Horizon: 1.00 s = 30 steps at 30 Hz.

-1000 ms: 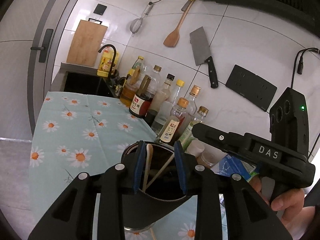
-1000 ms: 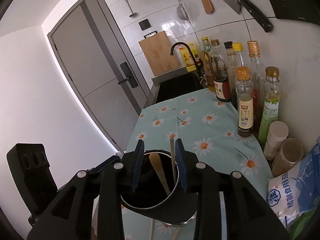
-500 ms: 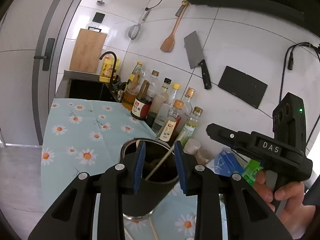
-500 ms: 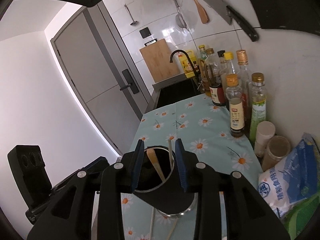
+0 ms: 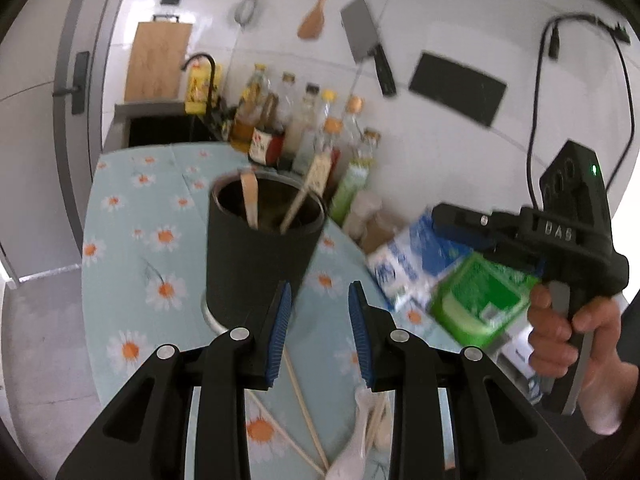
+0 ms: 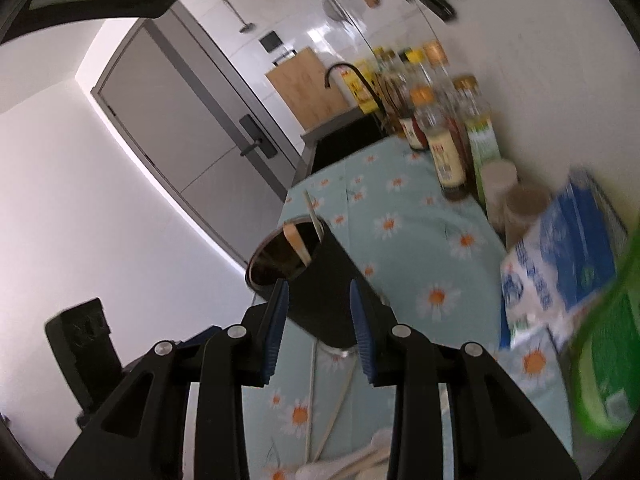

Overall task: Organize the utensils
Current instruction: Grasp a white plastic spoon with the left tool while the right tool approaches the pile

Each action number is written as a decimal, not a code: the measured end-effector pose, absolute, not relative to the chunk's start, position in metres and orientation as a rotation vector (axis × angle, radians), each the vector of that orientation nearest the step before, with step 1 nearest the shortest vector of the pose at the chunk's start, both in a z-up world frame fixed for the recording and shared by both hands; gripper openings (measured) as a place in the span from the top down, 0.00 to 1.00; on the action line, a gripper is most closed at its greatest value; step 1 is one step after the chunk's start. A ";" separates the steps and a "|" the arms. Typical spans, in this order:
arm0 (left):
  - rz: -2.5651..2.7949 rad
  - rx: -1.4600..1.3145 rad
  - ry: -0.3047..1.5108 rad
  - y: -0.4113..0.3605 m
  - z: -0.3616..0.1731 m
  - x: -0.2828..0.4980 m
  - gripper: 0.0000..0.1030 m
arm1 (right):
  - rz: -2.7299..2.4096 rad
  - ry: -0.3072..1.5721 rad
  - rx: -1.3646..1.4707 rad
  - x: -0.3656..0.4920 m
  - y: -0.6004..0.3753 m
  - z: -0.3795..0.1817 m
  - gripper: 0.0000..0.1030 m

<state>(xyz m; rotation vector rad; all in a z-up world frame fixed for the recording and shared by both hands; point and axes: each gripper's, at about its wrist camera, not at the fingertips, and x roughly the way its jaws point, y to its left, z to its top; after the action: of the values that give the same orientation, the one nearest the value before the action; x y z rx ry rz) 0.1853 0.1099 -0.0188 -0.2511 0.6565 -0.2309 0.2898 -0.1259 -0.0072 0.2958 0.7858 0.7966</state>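
Note:
A black utensil holder (image 5: 260, 252) stands on the daisy-print tablecloth (image 5: 132, 240) with a wooden spoon (image 5: 250, 200) and a chopstick (image 5: 296, 204) inside; it also shows in the right wrist view (image 6: 316, 288). My left gripper (image 5: 318, 332) is open and empty, in front of the holder. My right gripper (image 6: 318, 332) is open and empty, also short of the holder. Loose chopsticks (image 5: 304, 412) and a white spoon (image 5: 356, 440) lie on the cloth near me; the chopsticks show in the right wrist view (image 6: 336, 412) too.
Sauce bottles (image 5: 304, 136) line the tiled wall. A blue-white bag (image 5: 412, 256) and a green packet (image 5: 480, 300) lie right of the holder. A sink with black tap (image 5: 200, 80) is at the far end. A cleaver (image 5: 364, 40) hangs on the wall.
Both grippers have pulled back and up from over the holder's mouth. The holder now stands farther ahead, and the loose chopsticks and white spoon have come into view.

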 end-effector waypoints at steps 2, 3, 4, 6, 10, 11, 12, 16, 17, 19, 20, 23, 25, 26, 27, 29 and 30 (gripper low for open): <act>-0.241 -0.240 0.695 0.103 -0.025 0.182 0.72 | 0.797 0.818 0.318 0.285 -0.134 -0.015 0.68; -0.252 -0.237 0.714 0.100 -0.029 0.180 0.72 | 0.797 0.827 0.322 0.283 -0.137 -0.017 0.68; -0.258 -0.230 0.731 0.097 -0.031 0.179 0.72 | 0.795 0.838 0.322 0.280 -0.140 -0.021 0.68; -0.267 -0.204 0.766 0.089 -0.037 0.176 0.72 | 0.791 0.861 0.323 0.276 -0.146 -0.030 0.68; -0.273 -0.170 0.845 0.075 -0.047 0.171 0.72 | 0.791 0.916 0.340 0.271 -0.159 -0.046 0.68; -0.276 -0.158 0.862 0.072 -0.049 0.170 0.72 | 0.792 0.928 0.344 0.270 -0.163 -0.050 0.68; -0.279 -0.138 0.889 0.067 -0.052 0.169 0.72 | 0.793 0.936 0.346 0.269 -0.166 -0.054 0.68; -0.284 -0.093 0.998 0.052 -0.064 0.171 0.72 | 0.806 0.997 0.360 0.268 -0.179 -0.070 0.68; -0.288 -0.084 1.023 0.049 -0.067 0.171 0.72 | 0.813 1.013 0.365 0.267 -0.182 -0.073 0.68; -0.301 -0.052 1.105 0.039 -0.078 0.174 0.72 | 0.819 1.036 0.366 0.263 -0.187 -0.079 0.68; -0.305 -0.041 1.132 0.035 -0.082 0.174 0.72 | 0.823 1.046 0.367 0.262 -0.190 -0.081 0.68; -0.306 0.018 1.226 0.023 -0.098 0.180 0.72 | 0.840 1.075 0.378 0.257 -0.201 -0.090 0.68; -0.301 0.045 1.282 0.017 -0.106 0.185 0.72 | 0.845 1.085 0.387 0.255 -0.208 -0.095 0.68; -0.296 0.060 1.296 0.015 -0.109 0.187 0.72 | 0.848 1.090 0.392 0.254 -0.211 -0.097 0.68; -0.299 0.085 1.327 0.011 -0.113 0.191 0.72 | 0.852 1.095 0.399 0.253 -0.216 -0.100 0.68; -0.299 0.108 1.363 0.007 -0.118 0.195 0.72 | 0.852 1.096 0.407 0.252 -0.224 -0.104 0.68; -0.298 0.117 1.390 0.006 -0.121 0.199 0.72 | 0.849 1.097 0.412 0.252 -0.227 -0.105 0.68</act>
<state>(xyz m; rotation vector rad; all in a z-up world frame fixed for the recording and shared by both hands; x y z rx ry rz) 0.1989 0.0057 -0.1209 0.1172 1.3895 -0.2979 0.2519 -0.2270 -0.1054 0.4117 1.0970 0.8490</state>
